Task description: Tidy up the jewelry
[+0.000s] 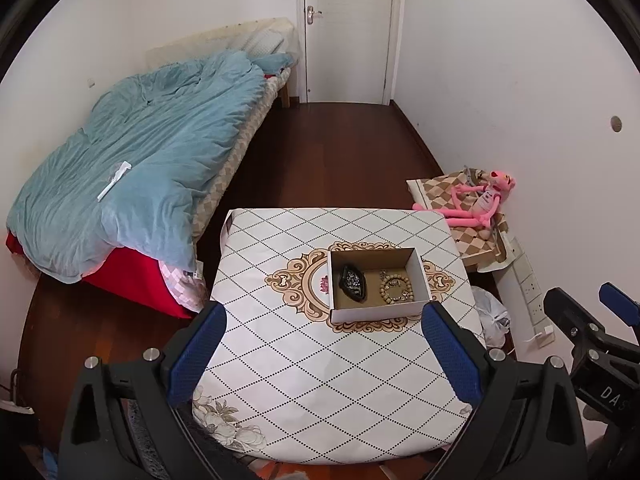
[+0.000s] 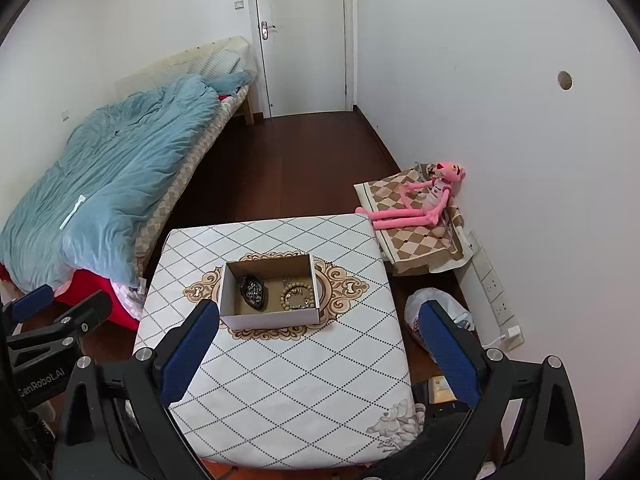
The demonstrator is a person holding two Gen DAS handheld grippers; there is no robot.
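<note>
While jaws gape, jewelry [image 1: 394,286] in box [image 1: 378,316]

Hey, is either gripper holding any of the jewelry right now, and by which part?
Nothing is held. The left gripper and right gripper are both open and empty above the table.

Blue duvet [image 1: 132,160] on bed; pink plush toy [image 1: 480,200] against wall; white door [image 1: 348,28] shut.

Your left gripper [image 1: 322,354] hangs wide open above the diamond-patterned tabletop [image 1: 280,360]. Ahead, the open cardboard box [image 1: 378,314] holds a beige beaded bracelet [image 1: 396,290] and a black hair clip [image 1: 352,283].
</note>
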